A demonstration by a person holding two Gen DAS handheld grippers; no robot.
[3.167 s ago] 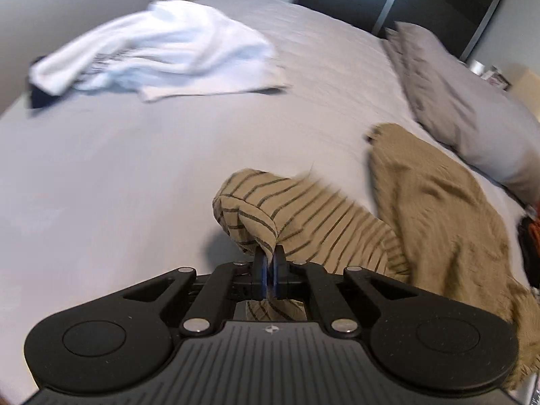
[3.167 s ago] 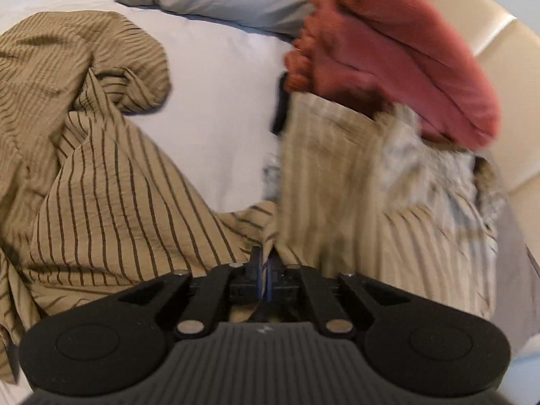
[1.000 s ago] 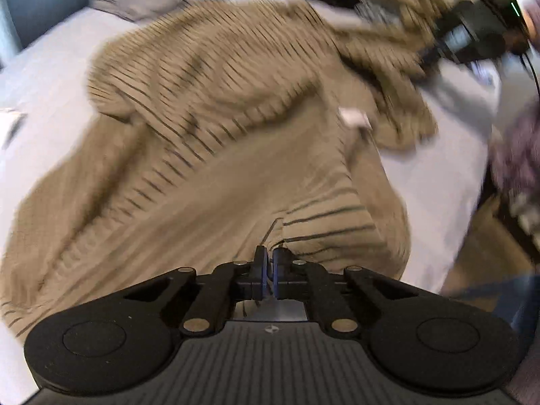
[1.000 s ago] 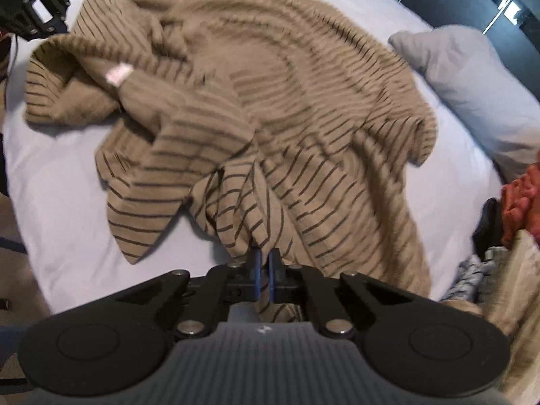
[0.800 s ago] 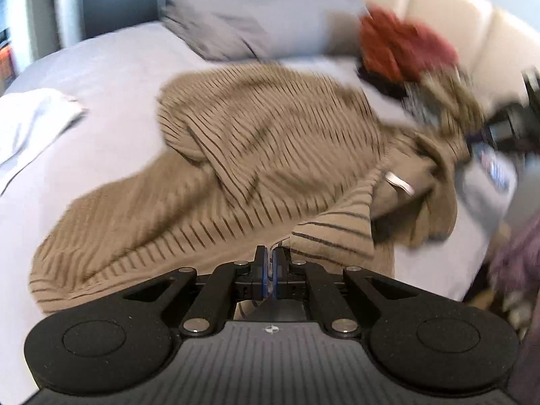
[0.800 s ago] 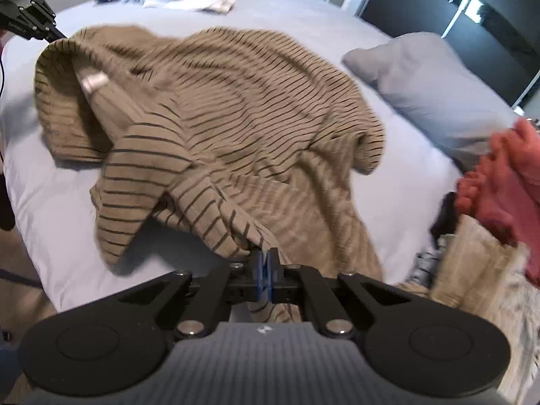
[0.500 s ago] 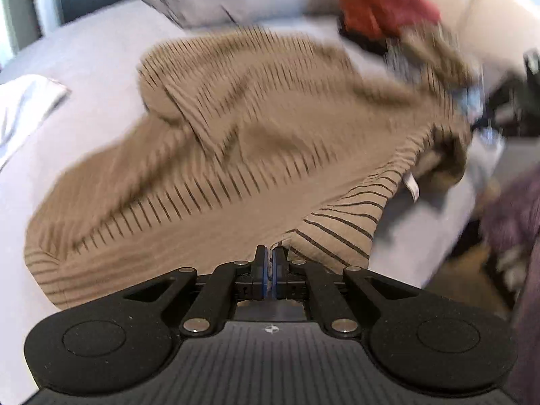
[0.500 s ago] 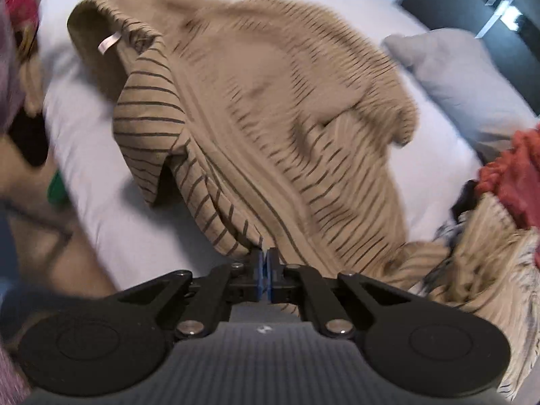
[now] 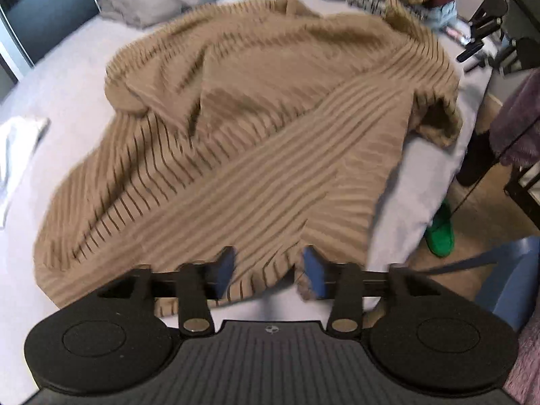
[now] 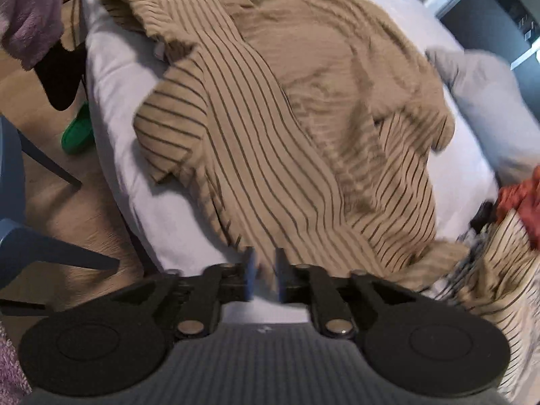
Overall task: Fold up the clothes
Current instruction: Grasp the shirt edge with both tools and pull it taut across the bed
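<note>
Both the left hand-held gripper [image 9: 266, 271] and the right hand-held gripper [image 10: 264, 278] are just opening, releasing the striped sweater [image 9: 243, 141], which is lying spread along the bed's [image 9: 67, 77] near edge, apparently so folding can begin.

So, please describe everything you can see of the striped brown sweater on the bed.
The striped sweater is a tan knit with thin dark stripes, lying spread but creased on the pale bed sheet. One short sleeve lies flat near the bed's edge. Its hem sits between the open jaws of the left gripper and right gripper, which have just been opening.
</note>
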